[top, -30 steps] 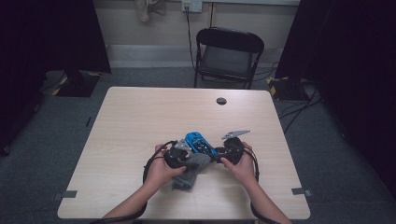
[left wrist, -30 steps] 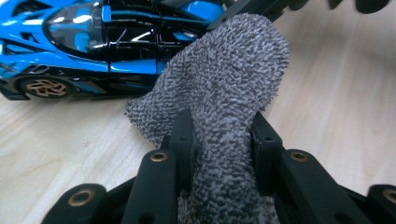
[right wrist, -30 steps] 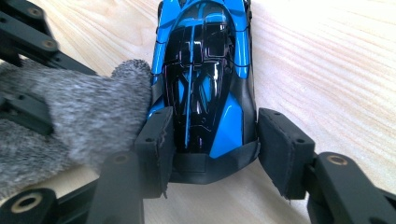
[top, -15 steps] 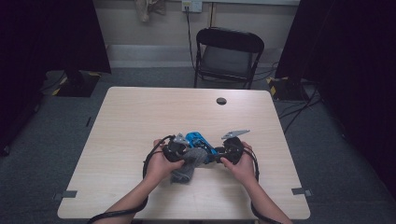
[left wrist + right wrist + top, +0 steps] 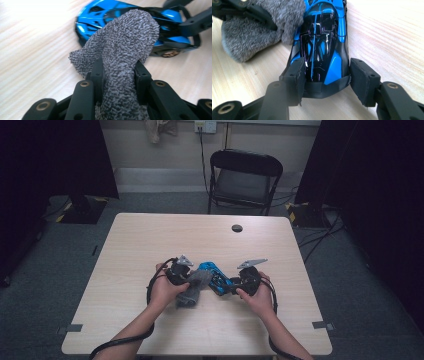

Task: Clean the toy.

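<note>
Gripping a grey cloth (image 5: pixel 120 50) between its two black fingers (image 5: pixel 98 75), the left gripper (image 5: pixel 176 271) held the fuzzy fabric bunched and pinched tight, with the cloth's free end draped against the roof of a blue toy car (image 5: pixel 322 42). That car sat on the pale wooden counter (image 5: pixel 150 235) between the person's two hands, toward the near edge. On the car's other side, the right gripper (image 5: pixel 245 281) had its fingers (image 5: pixel 295 75) clamped on the car's flanks at one end, one pad on each side, holding the body steady. In the high view, the left hand (image 5: pixel 162 292) and right hand (image 5: pixel 257 297) came in from the bottom, close together. Well beyond the work, a small dark disc (image 5: pixel 237 228) lay near the counter's far edge, and a black folding chair (image 5: pixel 245 177) stood behind the counter.
</note>
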`<state>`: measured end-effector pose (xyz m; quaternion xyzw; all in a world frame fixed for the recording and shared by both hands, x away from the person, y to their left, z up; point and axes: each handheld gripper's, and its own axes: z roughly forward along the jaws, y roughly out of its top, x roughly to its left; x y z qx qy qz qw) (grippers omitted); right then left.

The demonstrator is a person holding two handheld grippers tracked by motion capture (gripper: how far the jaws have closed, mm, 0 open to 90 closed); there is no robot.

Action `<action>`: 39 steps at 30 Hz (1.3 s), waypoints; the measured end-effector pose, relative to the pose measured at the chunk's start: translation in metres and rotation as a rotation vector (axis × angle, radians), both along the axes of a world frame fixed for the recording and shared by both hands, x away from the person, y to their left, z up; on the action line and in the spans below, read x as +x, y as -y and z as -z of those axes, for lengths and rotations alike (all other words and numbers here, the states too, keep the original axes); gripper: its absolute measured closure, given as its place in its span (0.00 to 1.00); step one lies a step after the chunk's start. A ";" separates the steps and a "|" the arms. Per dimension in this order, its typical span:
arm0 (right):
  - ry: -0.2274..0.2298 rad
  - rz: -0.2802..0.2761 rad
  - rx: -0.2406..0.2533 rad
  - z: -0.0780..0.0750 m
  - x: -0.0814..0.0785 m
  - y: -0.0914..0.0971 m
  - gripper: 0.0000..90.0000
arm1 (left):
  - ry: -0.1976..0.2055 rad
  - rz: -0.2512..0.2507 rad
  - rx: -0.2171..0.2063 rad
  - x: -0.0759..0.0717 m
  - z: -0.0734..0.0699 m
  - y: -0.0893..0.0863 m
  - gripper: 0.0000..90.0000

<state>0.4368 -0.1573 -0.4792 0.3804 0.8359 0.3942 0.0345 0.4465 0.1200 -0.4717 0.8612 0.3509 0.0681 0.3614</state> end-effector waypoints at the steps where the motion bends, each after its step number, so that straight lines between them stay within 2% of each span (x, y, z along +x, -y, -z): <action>1: 0.002 -0.002 -0.001 0.000 0.000 0.000 0.53 | 0.001 -0.008 -0.003 0.002 0.000 -0.002 0.76; 7: 0.002 0.000 -0.002 0.000 0.000 0.000 0.53 | -0.007 -0.057 -0.014 0.010 0.001 -0.011 0.76; 14: 0.003 -0.003 0.000 0.000 0.000 0.001 0.53 | 0.003 -0.107 -0.008 0.019 0.002 -0.024 0.76; 17: 0.005 -0.004 0.000 0.001 -0.001 0.001 0.53 | -0.007 -0.116 -0.018 0.019 0.003 -0.027 0.76; 19: 0.004 -0.003 0.003 0.001 -0.001 0.001 0.53 | -0.006 -0.104 -0.016 0.017 0.002 -0.027 0.76; 21: 0.004 -0.003 0.002 0.001 -0.001 0.001 0.53 | -0.011 -0.087 -0.035 0.011 0.000 -0.025 0.76; 23: 0.005 -0.003 0.004 0.001 -0.001 0.001 0.53 | -0.010 -0.048 -0.051 0.003 -0.003 -0.021 0.76; 26: 0.006 0.000 0.008 0.001 -0.001 0.001 0.53 | -0.028 0.022 -0.095 -0.014 -0.005 -0.013 0.76; 30: 0.005 -0.001 0.005 0.001 -0.001 0.001 0.53 | -0.033 0.081 -0.099 -0.029 -0.004 0.001 0.76; 31: 0.005 0.000 0.004 0.001 -0.001 0.001 0.53 | -0.037 0.092 -0.088 -0.031 -0.003 0.004 0.76; 34: 0.007 0.000 0.003 0.001 -0.001 0.001 0.53 | -0.036 0.106 -0.061 -0.033 0.002 0.013 0.76; 39: 0.006 0.000 0.005 0.001 -0.001 0.001 0.53 | -0.029 0.084 -0.070 -0.026 0.007 0.018 0.75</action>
